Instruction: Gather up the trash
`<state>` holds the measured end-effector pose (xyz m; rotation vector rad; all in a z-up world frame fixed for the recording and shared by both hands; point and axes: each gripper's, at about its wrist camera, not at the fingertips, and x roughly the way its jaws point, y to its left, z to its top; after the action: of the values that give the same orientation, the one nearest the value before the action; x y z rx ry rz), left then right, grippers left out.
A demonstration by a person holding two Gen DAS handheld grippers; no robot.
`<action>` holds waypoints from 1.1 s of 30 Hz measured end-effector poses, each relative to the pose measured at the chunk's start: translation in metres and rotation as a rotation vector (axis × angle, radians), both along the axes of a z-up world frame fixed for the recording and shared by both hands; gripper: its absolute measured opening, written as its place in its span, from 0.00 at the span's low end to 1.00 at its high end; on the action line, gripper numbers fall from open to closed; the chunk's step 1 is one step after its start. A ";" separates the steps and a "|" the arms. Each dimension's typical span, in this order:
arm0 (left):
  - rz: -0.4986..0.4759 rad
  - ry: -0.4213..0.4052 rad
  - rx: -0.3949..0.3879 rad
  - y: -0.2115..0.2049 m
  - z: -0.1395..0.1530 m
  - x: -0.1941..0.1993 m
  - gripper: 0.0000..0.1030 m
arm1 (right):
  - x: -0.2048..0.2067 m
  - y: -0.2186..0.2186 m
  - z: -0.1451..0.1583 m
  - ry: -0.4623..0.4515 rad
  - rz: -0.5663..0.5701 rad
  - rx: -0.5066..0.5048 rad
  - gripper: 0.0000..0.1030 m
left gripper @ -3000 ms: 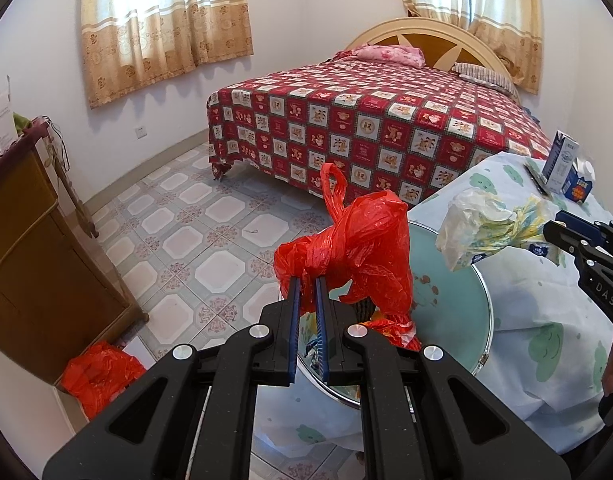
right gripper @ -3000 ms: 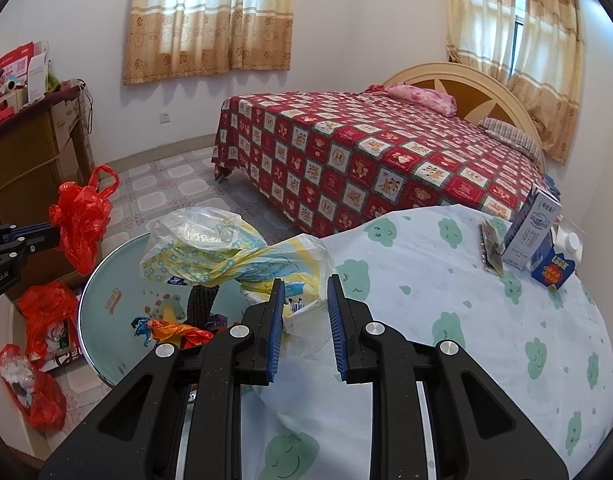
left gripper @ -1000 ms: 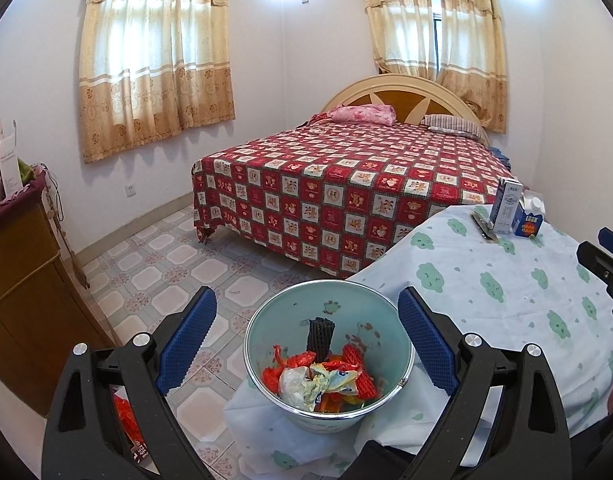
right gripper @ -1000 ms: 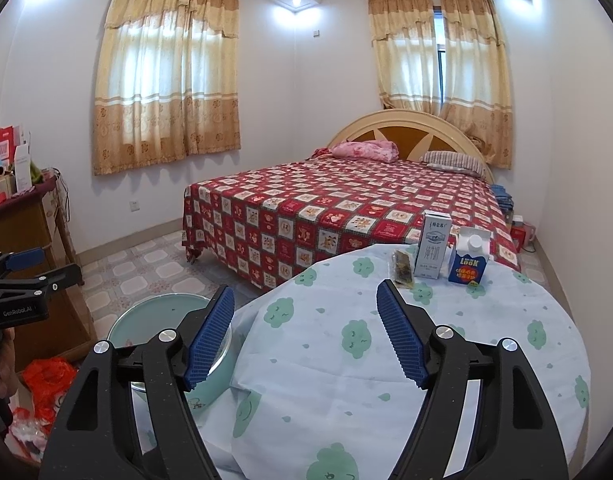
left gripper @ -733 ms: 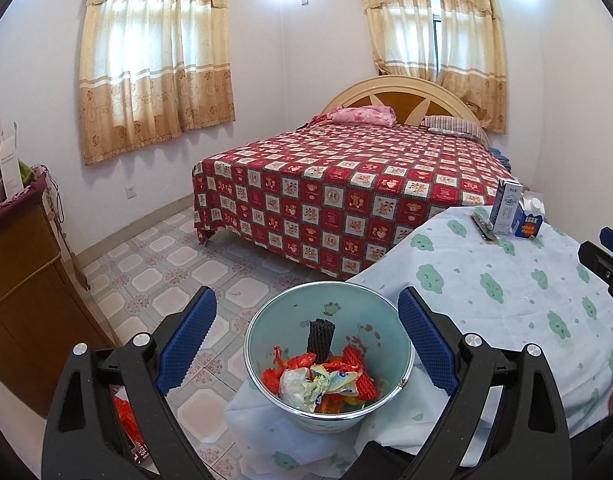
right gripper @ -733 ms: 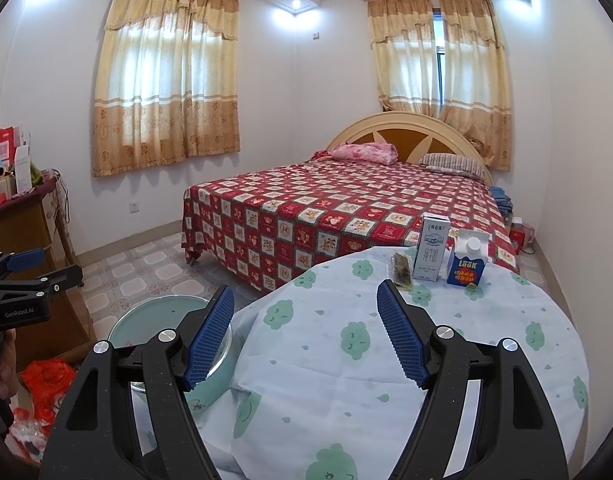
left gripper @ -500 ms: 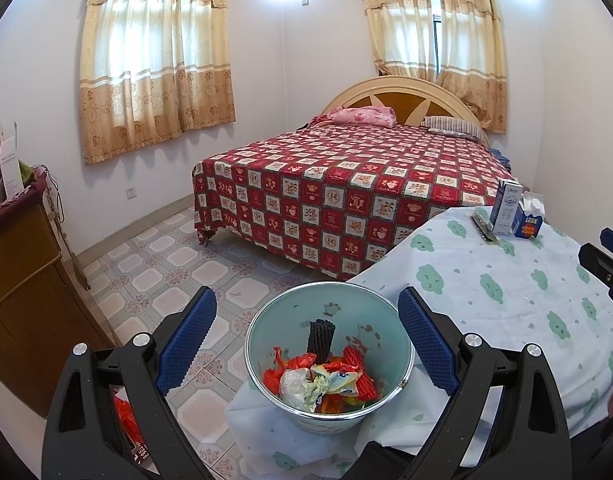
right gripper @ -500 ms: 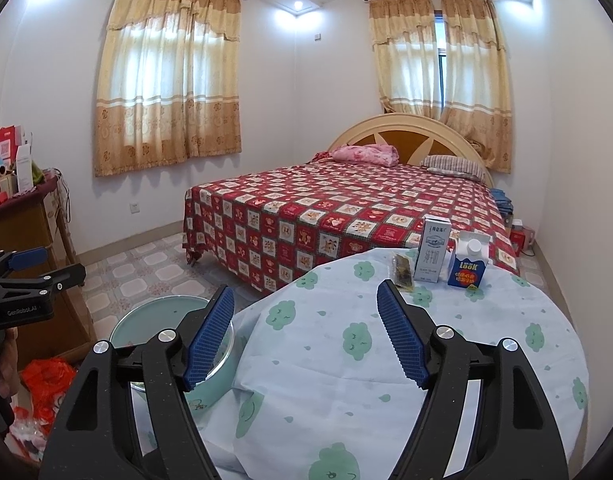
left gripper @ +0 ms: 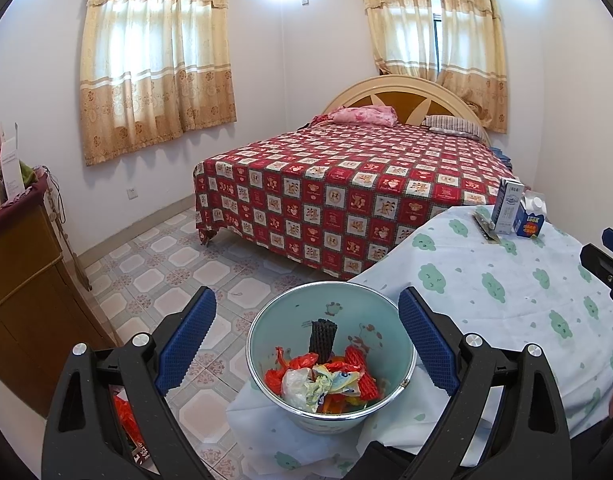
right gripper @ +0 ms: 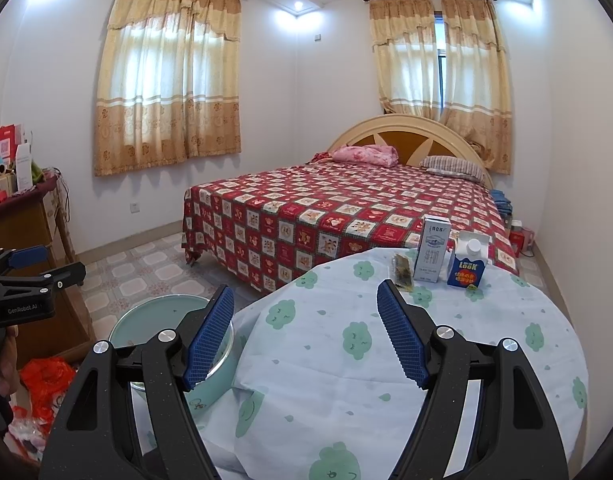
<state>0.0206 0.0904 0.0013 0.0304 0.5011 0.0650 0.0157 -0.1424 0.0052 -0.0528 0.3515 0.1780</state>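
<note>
The big bed (left gripper: 346, 184) with its red checked cover fills the far side of the room; near it stands the round desk (right gripper: 386, 352) under a cloth with green clouds; at the desk's edge sits the bucket (left gripper: 330, 416), with the trash (left gripper: 326, 376) already lying inside; two cartons (right gripper: 446, 260) stand at the desk's far side. The left gripper (left gripper: 302, 344) and right gripper (right gripper: 306, 336) both have jaws wide and hold nothing; the dropping step looks done; next, maybe reach for the cartons.
</note>
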 end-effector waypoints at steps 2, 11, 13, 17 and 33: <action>0.001 -0.001 0.001 0.002 0.000 0.000 0.88 | 0.000 0.000 0.000 -0.001 0.000 0.000 0.71; -0.019 -0.001 0.007 0.003 0.001 -0.002 0.88 | -0.001 -0.001 0.000 -0.003 -0.005 -0.003 0.73; -0.019 0.001 0.010 0.003 0.001 -0.002 0.88 | -0.001 -0.001 0.000 -0.003 -0.003 -0.002 0.73; -0.017 0.006 0.013 0.001 0.001 -0.001 0.89 | -0.001 -0.001 0.000 -0.004 -0.003 -0.003 0.73; -0.035 0.036 0.004 -0.001 -0.007 0.002 0.93 | 0.051 -0.101 -0.024 0.113 -0.210 0.024 0.81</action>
<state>0.0231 0.0894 -0.0053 0.0443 0.5364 0.0313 0.0663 -0.2434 -0.0189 0.0184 0.4646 -0.0230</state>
